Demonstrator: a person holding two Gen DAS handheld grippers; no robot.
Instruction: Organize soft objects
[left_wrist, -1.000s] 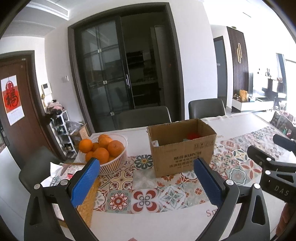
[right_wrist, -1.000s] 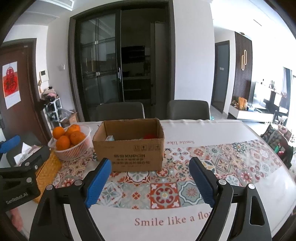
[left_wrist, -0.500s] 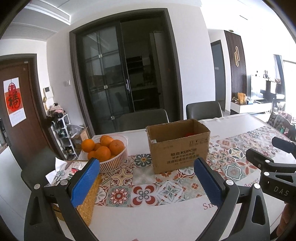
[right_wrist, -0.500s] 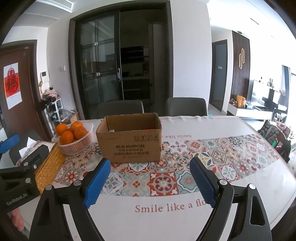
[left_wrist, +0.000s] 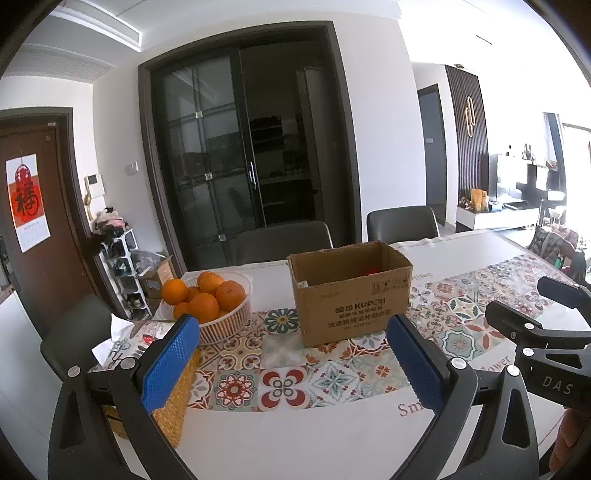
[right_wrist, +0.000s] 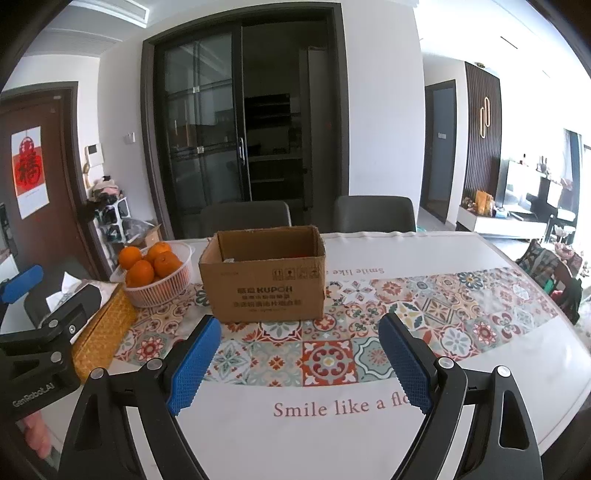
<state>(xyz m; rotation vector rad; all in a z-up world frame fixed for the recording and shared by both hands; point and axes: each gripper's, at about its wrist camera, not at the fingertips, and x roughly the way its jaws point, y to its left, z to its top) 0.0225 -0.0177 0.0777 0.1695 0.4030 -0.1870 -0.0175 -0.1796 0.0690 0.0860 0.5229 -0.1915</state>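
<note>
At the bottom of each view a claw gapes wide with nothing between its blue pads: the left claw (left_wrist: 291, 363) and the right claw (right_wrist: 299, 363) both hang over the near edge of the desk (right_wrist: 332, 435). Past them, mid-frame on the patterned runner (right_wrist: 332, 354), stands an open box (right_wrist: 264, 282), a red item (left_wrist: 371, 271) just showing inside. Left of it sit a woven tissue holder (right_wrist: 105, 328) and a bowl (right_wrist: 162, 286) of oranges (left_wrist: 205, 293).

Left gripper (left_wrist: 291, 350), right gripper (right_wrist: 299, 354): jaws wide.
</note>
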